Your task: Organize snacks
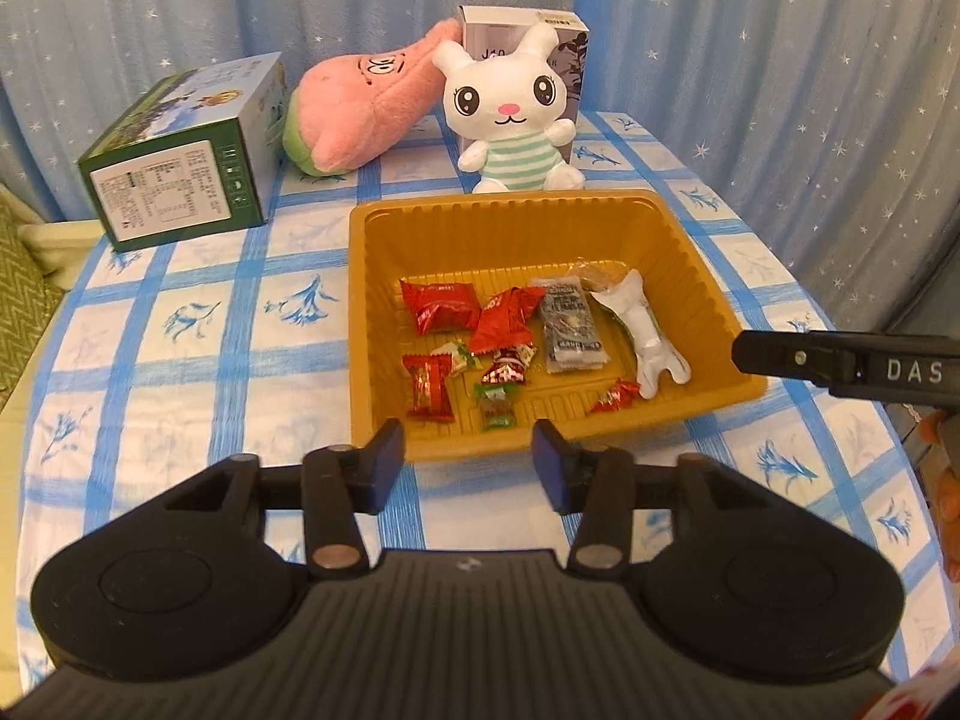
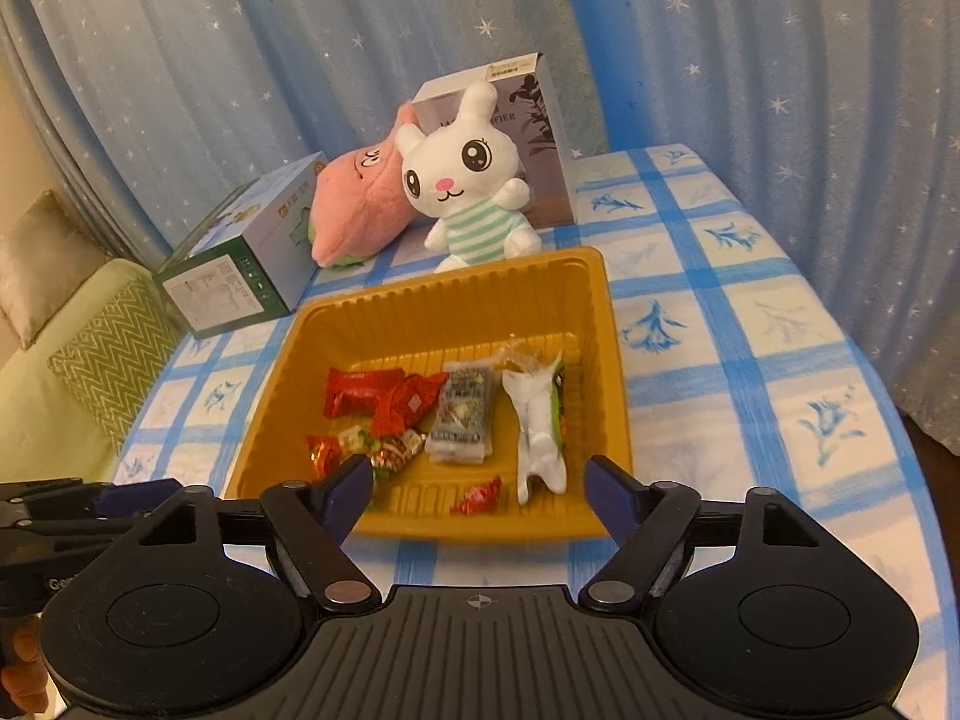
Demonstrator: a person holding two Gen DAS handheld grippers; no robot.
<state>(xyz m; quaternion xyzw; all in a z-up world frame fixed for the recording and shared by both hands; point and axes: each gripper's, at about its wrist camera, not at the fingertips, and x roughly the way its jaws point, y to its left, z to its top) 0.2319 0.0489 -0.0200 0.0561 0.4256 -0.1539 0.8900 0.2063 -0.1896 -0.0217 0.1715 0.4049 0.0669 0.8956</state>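
Note:
A gold plastic tray sits on the blue checked tablecloth and holds several snacks: red packets, small candies, a grey packet and a white packet. My left gripper is open and empty, just before the tray's near rim. My right gripper is open and empty over the tray's near rim. Its finger also shows in the left wrist view, at the tray's right side.
Behind the tray stand a white plush rabbit, a pink plush toy, a green box and a grey box. Blue curtains hang behind. A green cushioned seat lies left of the table.

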